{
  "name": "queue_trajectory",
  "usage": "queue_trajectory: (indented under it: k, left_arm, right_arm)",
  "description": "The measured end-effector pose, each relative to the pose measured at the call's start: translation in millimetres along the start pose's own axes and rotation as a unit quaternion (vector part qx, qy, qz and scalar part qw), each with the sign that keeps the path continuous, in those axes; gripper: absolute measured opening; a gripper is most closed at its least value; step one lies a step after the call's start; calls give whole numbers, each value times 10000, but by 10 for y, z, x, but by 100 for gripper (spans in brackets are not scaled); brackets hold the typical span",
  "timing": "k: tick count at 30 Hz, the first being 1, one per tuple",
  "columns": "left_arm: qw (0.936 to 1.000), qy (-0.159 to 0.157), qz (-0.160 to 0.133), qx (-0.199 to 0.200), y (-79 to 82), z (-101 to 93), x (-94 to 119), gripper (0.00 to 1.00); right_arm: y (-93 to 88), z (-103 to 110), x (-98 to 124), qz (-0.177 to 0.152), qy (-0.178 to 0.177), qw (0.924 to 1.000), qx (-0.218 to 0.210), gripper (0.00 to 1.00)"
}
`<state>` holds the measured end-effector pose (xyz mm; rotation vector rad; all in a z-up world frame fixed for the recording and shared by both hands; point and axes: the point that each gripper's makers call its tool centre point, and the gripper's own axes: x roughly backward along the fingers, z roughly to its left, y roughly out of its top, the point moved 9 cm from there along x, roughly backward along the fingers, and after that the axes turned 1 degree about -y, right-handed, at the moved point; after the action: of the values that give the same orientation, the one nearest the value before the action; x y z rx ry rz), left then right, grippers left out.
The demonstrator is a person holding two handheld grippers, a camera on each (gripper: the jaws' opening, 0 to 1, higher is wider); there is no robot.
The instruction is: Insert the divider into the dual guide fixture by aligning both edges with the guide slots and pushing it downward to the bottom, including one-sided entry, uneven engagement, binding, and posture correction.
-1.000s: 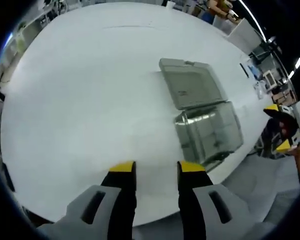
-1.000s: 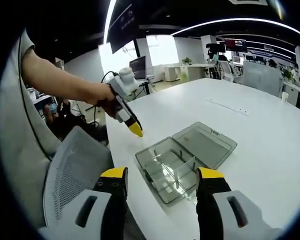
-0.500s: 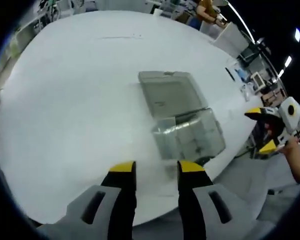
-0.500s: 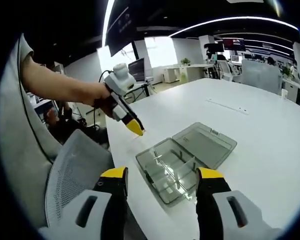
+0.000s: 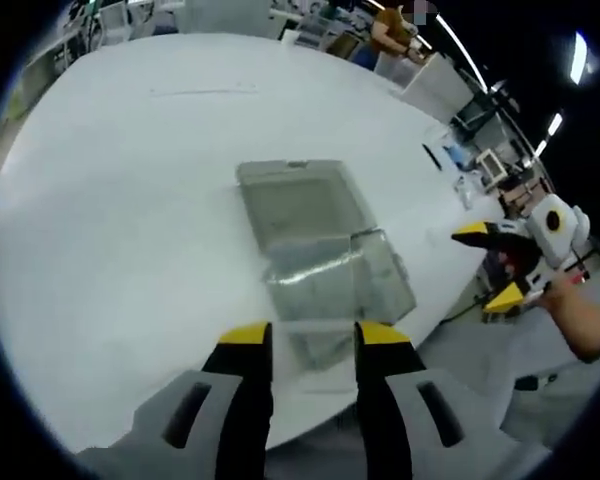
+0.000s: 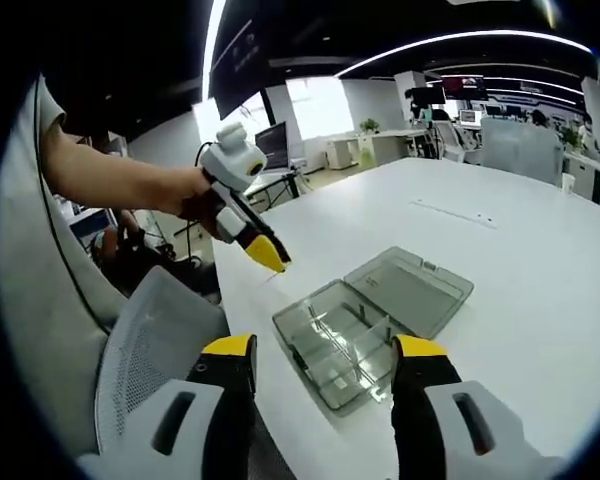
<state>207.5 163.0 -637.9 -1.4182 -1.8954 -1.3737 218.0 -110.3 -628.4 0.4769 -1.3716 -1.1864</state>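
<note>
A clear plastic box (image 5: 340, 290) stands near the white table's edge, its hinged lid (image 5: 298, 200) lying open flat behind it. In the right gripper view the box (image 6: 330, 345) shows thin clear dividers (image 6: 352, 330) standing inside, with the lid (image 6: 412, 290) beyond. My left gripper (image 5: 314, 335) hovers just before the box, jaws apart and nothing between them. It also appears as the left gripper (image 6: 252, 243) held by a hand above the table's corner. My right gripper (image 6: 323, 347) is open in front of the box and shows as the right gripper (image 5: 492, 266) off the table's edge.
The white table (image 6: 520, 270) stretches wide behind the box, with a thin strip (image 6: 456, 212) lying on it. A grey mesh chair (image 6: 145, 355) stands at the table's near-left corner. Desks and monitors fill the room beyond.
The left gripper's camera has swung toward the box, which now sits lower and closer to its jaws. In the right gripper view the left gripper has risen slightly. The box has not moved.
</note>
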Motion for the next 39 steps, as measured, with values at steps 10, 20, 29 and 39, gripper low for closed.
queue_trajectory:
  k: [10,20,29,39]
  left_arm:
    - [9997,-221,-56,-27,-1,-82,2,29]
    - [9983,-556,-140,-82,17,-197,-8,29]
    - [9970,-747,-196,-94,18,-265,-23,29]
    - [9946,-996,-282,-120,-5,-335,-43,29]
  right_arm:
    - [5,-17,-1,-18,35,10000,-43,51]
    - [24,-42,11,-86,71,9998,-135,51]
    - [41,-47,18,-199,139,9994,-257,50]
    - [47,-63,16,-312,257,9981,-465,50]
